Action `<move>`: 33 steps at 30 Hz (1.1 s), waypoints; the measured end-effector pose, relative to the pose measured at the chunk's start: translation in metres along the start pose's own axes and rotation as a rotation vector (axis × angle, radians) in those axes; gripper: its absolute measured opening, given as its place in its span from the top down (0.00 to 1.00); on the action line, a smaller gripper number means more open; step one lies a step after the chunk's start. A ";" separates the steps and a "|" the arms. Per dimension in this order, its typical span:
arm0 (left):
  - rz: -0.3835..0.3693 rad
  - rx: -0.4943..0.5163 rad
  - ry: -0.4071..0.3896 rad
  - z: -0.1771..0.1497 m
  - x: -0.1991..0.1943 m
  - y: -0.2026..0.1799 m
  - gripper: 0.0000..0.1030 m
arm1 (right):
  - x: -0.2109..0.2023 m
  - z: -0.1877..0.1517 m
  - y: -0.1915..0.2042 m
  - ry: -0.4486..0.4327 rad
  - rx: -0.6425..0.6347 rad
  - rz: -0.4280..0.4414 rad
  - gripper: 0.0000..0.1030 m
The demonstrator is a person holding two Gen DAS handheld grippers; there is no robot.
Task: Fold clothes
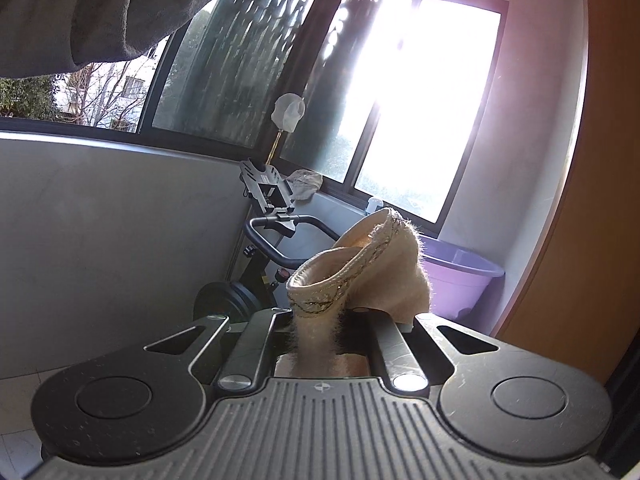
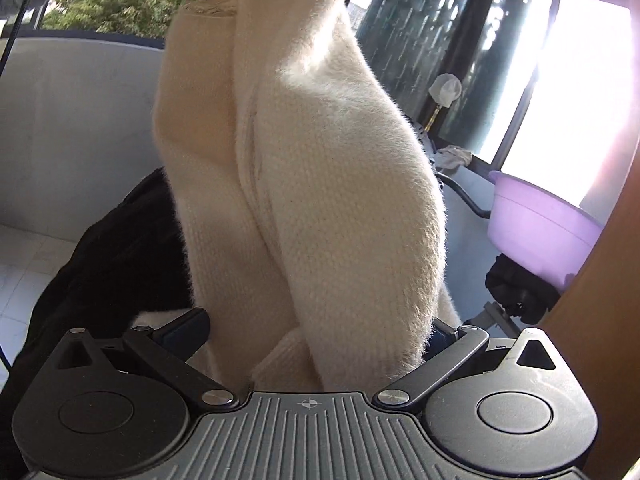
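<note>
The left gripper is raised and points toward the windows; its jaws are clamped on a bunched edge of the cream sweater, where a ribbed trim with dark and gold stitches stands up above the fingers. In the right wrist view the same sweater hangs in the air as a long fuzzy knit column, held at the top by the other gripper, which shows only as a dark piece at the upper edge. The right gripper is at the lower part of the hanging sweater, with the cloth passing between its fingers; the jaws stand apart, one on each side of the knit, and they do not look pressed on it. A dark garment lies behind the sweater on the left. A grey cloth hangs at the top left of the left wrist view. Near the windows stands an exercise bike, and a purple basin sits beside it, by a wooden panel. The floor has pale tiles.
</note>
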State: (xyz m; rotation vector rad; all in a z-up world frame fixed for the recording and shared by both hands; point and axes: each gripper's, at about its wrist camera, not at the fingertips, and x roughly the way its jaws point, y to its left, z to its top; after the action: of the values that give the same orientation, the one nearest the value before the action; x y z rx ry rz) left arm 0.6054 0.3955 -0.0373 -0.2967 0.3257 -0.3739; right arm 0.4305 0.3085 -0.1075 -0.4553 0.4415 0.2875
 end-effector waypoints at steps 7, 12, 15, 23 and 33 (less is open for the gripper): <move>-0.010 0.018 0.010 -0.003 0.003 -0.005 0.92 | 0.029 -0.012 0.027 0.016 -0.144 -0.114 0.01; -0.025 0.010 -0.007 -0.003 -0.007 -0.006 0.92 | 0.061 -0.001 -0.019 0.042 0.135 -0.227 0.34; -0.061 -0.003 -0.010 -0.002 -0.017 -0.007 0.92 | 0.080 0.001 -0.028 0.091 0.156 -0.244 0.33; -0.113 0.020 -0.030 -0.007 -0.044 -0.015 0.92 | 0.078 0.010 -0.067 0.036 0.422 -0.220 0.62; -0.012 -0.087 -0.013 -0.027 -0.060 0.032 0.92 | -0.017 0.039 -0.118 -0.305 0.563 -0.230 0.64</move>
State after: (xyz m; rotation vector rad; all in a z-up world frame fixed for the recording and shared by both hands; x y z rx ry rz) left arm 0.5528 0.4416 -0.0570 -0.3866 0.3280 -0.3704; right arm 0.4722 0.2229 -0.0260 0.0923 0.1542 0.0005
